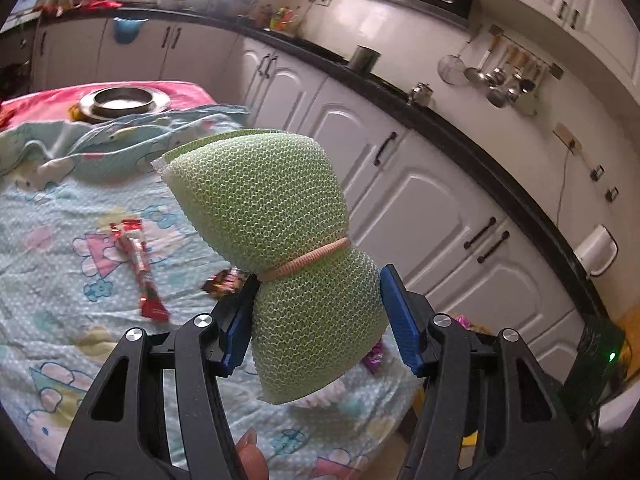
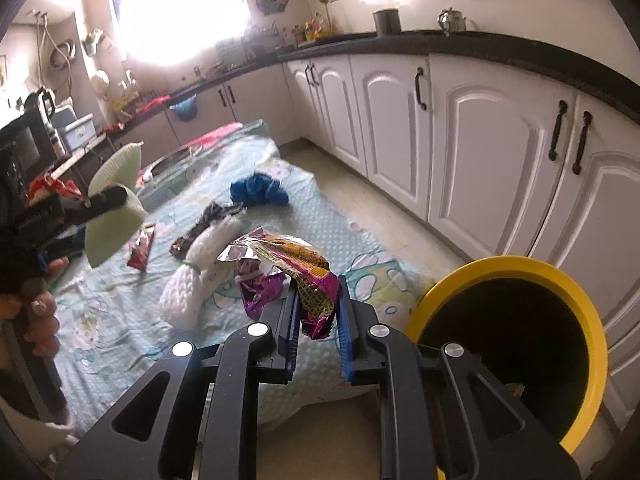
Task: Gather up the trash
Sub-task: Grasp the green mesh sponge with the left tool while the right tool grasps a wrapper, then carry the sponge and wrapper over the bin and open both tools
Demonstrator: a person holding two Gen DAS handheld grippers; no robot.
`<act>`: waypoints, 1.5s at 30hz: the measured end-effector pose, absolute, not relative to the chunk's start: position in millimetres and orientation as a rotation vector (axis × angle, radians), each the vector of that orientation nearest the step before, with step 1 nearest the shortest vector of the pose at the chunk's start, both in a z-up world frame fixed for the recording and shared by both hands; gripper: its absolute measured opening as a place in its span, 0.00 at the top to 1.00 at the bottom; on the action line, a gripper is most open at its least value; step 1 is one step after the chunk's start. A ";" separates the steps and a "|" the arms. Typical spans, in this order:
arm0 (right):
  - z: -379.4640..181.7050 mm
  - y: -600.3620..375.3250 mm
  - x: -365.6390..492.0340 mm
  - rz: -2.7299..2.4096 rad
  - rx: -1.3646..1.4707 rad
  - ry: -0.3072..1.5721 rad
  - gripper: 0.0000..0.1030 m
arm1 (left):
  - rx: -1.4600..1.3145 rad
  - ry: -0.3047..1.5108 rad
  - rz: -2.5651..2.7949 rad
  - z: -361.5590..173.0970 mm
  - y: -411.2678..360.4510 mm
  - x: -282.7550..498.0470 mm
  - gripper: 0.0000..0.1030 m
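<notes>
My left gripper (image 1: 316,312) is shut on a green foam net sleeve (image 1: 264,200) tied with a pink band, held above the table; the sleeve also shows in the right wrist view (image 2: 116,208). My right gripper (image 2: 318,312) is shut on a crumpled purple and orange snack wrapper (image 2: 304,276), held beside a yellow-rimmed bin (image 2: 516,344) at the right. On the patterned tablecloth (image 1: 52,280) lie a red wrapper (image 1: 140,264), a dark wrapper (image 1: 224,282), a white foam net (image 2: 204,264) and a blue net (image 2: 260,190).
A steel plate (image 1: 120,102) sits at the table's far end. White kitchen cabinets (image 2: 472,140) with a black counter run along the right. The floor (image 2: 376,208) lies between table and cabinets. A purple wrapper (image 2: 256,292) lies near the table's edge.
</notes>
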State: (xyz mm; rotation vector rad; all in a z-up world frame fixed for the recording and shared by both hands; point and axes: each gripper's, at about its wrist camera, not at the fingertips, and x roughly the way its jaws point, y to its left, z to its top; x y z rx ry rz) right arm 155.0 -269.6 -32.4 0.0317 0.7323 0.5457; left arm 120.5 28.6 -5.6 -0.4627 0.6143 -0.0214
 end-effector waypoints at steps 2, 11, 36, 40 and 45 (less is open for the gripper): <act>-25.7 -276.6 151.4 0.540 0.046 0.718 0.84 | -0.437 0.612 -0.041 -2.5 17.7 120.1 0.51; -3.2 -308.1 136.3 0.487 0.072 0.656 0.84 | -0.367 0.620 -0.119 1.6 -22.6 121.1 0.51; -7.7 -383.4 105.2 0.310 0.117 0.625 0.84 | -0.196 0.638 -0.323 -1.3 -124.0 115.6 0.51; -12.1 -395.8 101.0 0.283 0.130 0.632 0.84 | -0.160 0.643 -0.369 -2.8 -145.7 118.8 0.52; -18.3 -409.4 96.5 0.251 0.147 0.641 0.84 | -0.109 0.650 -0.422 -5.7 -173.2 123.3 0.52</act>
